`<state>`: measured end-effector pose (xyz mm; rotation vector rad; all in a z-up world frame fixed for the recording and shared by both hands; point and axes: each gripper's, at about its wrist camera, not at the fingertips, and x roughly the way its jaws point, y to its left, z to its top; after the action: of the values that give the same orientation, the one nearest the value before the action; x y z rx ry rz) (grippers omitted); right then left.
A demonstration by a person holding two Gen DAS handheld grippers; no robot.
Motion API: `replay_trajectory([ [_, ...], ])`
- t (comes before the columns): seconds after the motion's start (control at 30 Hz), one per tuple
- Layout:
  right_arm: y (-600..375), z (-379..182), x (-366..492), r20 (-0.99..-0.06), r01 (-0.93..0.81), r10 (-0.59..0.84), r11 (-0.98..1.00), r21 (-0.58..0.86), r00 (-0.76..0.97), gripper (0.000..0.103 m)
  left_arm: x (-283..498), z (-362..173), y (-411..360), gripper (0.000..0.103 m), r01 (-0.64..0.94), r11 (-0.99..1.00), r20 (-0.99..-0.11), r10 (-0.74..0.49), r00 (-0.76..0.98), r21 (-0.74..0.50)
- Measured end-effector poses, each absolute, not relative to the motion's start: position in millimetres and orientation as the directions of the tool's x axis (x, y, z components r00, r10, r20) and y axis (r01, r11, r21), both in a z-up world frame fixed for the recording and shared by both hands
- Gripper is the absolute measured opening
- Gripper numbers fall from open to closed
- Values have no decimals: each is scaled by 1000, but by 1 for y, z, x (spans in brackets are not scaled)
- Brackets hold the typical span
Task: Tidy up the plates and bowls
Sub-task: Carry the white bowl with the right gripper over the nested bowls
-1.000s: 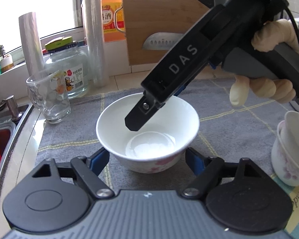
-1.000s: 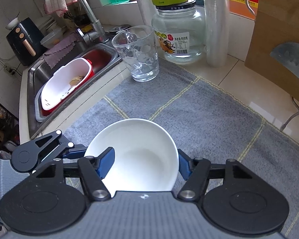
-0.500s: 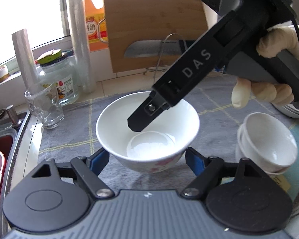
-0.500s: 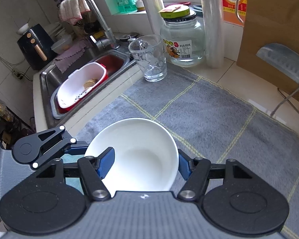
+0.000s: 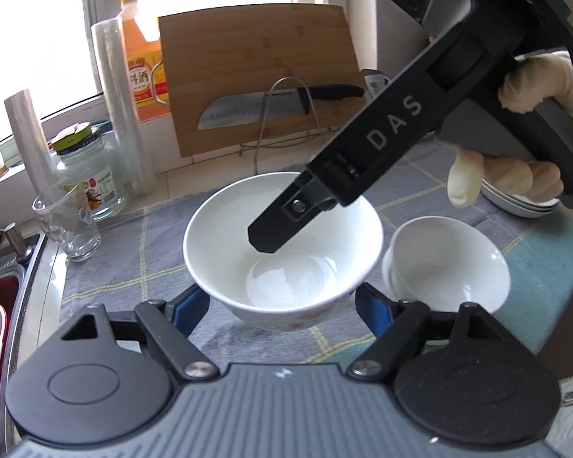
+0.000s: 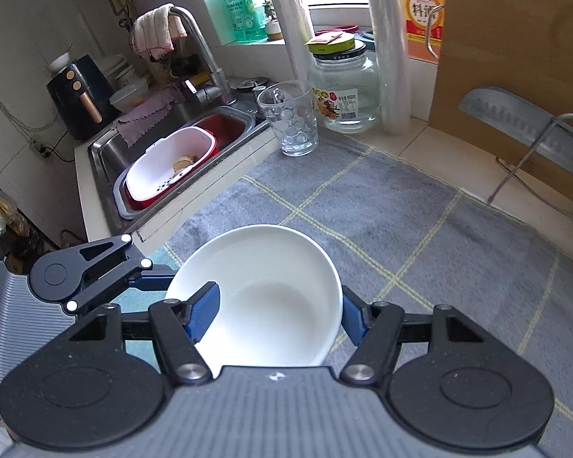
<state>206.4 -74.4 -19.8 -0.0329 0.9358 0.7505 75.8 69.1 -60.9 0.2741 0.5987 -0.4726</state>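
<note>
White porcelain fills the middle of both views: one bowl (image 5: 282, 252) is carried by two claws at once, lifted clear of the grey checked cloth (image 6: 420, 221) that covers the bench (image 6: 420, 141). The left claw (image 5: 282, 301) clamps the bowl from outside, a blue pad pressed on the wall at 9 o'clock and another at 3 o'clock. The right claw (image 6: 279, 315) pinches the bowl's rim, one finger (image 6: 204, 313) lying inside the bowl and the other against the outer wall; in the left wrist view that inner finger reaches down into the bowl from 1 o'clock, with a pale-gloved hand (image 5: 515, 145) on the handle behind it.

At 3 o'clock of the carried bowl, just beside it, a small stack of white bowls (image 5: 447, 263) sits on the cloth. Further out at 2 o'clock a stack of plates (image 5: 515, 200) shows partly behind the hand.

At 9 o'clock a glass cup (image 5: 67, 225) stands near a glass jar (image 5: 89, 175). A wooden cutting board (image 5: 256, 76) leans at 12 o'clock, with a knife (image 5: 271, 105) in a wire rack before it. The sink (image 6: 172, 145) holds a white colander (image 6: 168, 166).
</note>
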Motion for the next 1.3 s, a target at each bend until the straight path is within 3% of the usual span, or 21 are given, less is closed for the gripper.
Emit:
replay_trajectory([
  [1.3,-184,-18,142,-740,-479,514,827,293,434,72,47,-60,-16,83,659,745,-640,-456,619,106],
])
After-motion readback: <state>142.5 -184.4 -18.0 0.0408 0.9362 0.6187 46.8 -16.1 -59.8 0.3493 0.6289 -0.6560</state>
